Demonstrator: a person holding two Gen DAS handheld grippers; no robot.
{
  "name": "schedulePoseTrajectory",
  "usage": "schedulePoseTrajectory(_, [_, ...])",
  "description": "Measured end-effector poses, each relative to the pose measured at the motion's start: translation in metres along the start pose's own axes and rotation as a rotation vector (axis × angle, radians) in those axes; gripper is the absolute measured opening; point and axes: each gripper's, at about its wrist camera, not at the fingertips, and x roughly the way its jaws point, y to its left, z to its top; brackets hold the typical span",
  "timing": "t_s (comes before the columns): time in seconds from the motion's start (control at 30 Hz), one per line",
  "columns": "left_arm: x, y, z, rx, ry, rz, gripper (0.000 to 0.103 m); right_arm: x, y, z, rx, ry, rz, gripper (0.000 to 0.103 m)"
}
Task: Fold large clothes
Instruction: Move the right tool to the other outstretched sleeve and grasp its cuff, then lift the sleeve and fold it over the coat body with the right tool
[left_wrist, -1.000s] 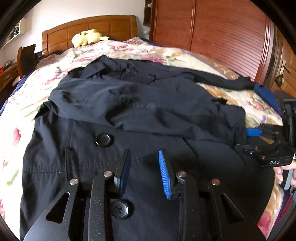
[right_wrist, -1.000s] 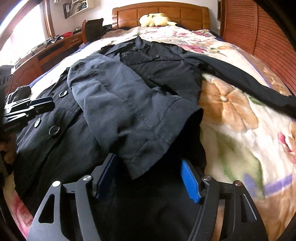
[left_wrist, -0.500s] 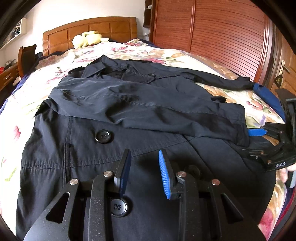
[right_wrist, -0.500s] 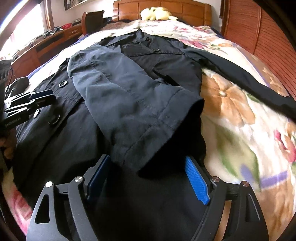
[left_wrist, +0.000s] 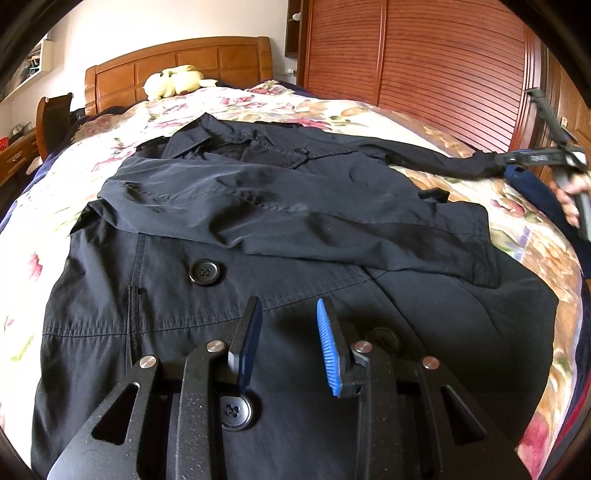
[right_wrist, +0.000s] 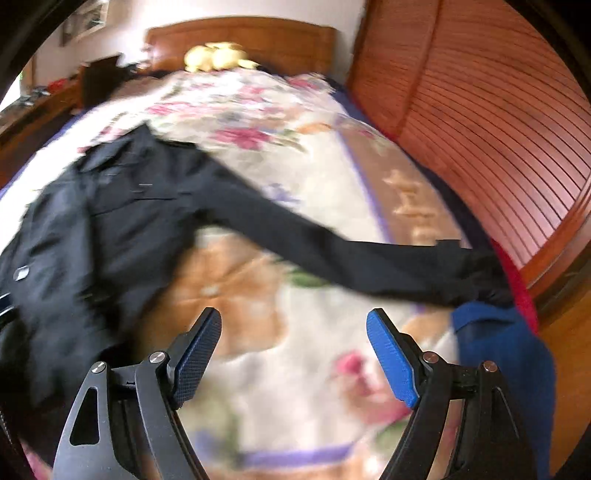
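A large black buttoned coat (left_wrist: 280, 236) lies spread on the floral bedspread (left_wrist: 258, 103). One sleeve (left_wrist: 295, 210) is folded across its chest. The other sleeve (right_wrist: 332, 251) stretches out to the right toward the bed's edge. My left gripper (left_wrist: 288, 310) hovers low over the coat's lower front, its jaws a little apart and empty. My right gripper (right_wrist: 295, 328) is wide open and empty above the bedspread, short of the outstretched sleeve's cuff (right_wrist: 476, 269). It also shows at the far right of the left wrist view (left_wrist: 532, 158), near that cuff.
A wooden headboard (left_wrist: 177, 62) with a yellow plush toy (left_wrist: 173, 79) is at the far end. Slatted wooden wardrobe doors (left_wrist: 424, 62) run along the right. A blue cloth (right_wrist: 506, 354) lies at the bed's right edge. A chair (left_wrist: 55, 118) and a desk stand left.
My right gripper has left the folded sleeve's cuff and swung right toward the outstretched sleeve; its view is blurred by motion. The folded sleeve now lies flat. My left gripper has barely moved.
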Motion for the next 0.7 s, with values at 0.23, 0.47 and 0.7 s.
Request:
schedulePoseTrajectory(0.23, [0.0,0.001,0.0,-0.003,0.004,-0.004,0.032,0.061,-0.039,0.031,-0.001,0.103,-0.142,0.082])
schedulePoseTrajectory(0.47, [0.003,0.0,-0.001,0.0,0.011,-0.009,0.032,0.106,-0.047,0.052,-0.036,0.192,-0.153,0.082])
schedulePoseTrajectory(0.7, [0.004,0.001,-0.001,-0.002,0.013,-0.011,0.032,0.138,-0.039,0.048,-0.119,0.302,-0.145,0.082])
